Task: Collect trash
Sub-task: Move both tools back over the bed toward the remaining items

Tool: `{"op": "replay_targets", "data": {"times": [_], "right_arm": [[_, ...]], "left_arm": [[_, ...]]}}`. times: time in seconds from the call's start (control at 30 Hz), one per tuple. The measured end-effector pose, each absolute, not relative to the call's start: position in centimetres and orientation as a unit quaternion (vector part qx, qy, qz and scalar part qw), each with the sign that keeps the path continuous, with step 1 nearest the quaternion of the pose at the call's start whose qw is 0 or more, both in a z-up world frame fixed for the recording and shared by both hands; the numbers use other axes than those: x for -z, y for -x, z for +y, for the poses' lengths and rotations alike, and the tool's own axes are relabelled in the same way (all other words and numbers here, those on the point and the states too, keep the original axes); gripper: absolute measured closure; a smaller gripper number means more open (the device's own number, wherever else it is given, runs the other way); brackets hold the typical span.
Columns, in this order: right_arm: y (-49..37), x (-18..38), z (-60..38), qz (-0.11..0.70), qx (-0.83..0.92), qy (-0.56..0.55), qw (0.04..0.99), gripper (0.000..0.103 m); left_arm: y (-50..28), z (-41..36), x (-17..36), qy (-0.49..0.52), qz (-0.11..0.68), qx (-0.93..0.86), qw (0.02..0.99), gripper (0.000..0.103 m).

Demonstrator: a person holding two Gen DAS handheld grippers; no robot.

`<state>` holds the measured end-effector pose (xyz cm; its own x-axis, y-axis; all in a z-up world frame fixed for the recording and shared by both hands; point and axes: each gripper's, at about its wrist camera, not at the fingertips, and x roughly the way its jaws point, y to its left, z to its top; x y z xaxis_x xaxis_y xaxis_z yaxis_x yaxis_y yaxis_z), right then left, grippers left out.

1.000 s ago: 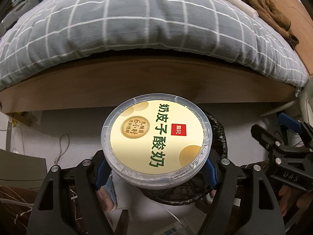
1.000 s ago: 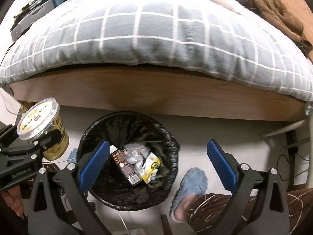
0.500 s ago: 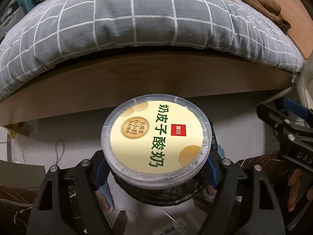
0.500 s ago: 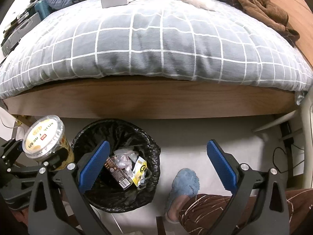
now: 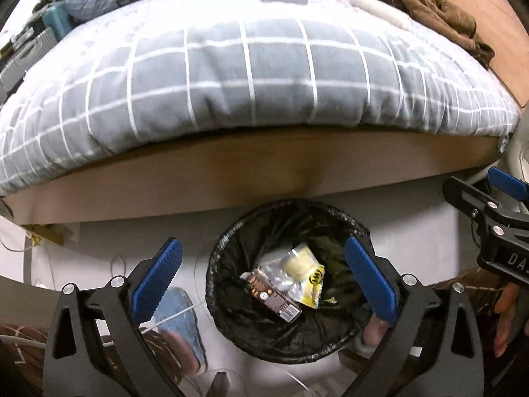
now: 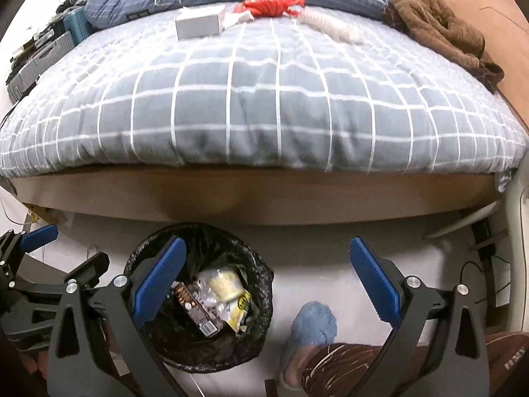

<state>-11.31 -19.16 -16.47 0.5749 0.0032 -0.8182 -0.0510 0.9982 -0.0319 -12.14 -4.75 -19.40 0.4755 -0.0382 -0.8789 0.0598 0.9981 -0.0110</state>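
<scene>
From the left wrist, the left gripper hangs above the lined bin, its jaws opening with nothing between them; the trash lies inside. From the right wrist, the right gripper stands apart and empty beside it. A clean lift clear of the rim would suit best.

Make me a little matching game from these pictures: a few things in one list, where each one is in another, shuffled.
Things:
1. yogurt tub
2. grey box
3. blue slipper
4. brown garment

Places:
A. on the floor, on a foot
B. far right side of the bed
C. in the black-lined bin
D. on the checked quilt, near the pillows

Pairs: 1-C, 2-D, 3-A, 4-B
</scene>
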Motion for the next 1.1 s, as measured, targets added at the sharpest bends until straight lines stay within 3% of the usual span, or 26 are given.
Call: {"op": "replay_targets", "data": {"times": [1.1], "right_arm": [[4.0, 7.6, -21.5, 0.362, -0.001, 0.007, 0.932, 0.008]], "left_arm": [[3.4, -4.3, 9.7, 0.005, 0.413, 0.021, 0.911, 0.006]]}}
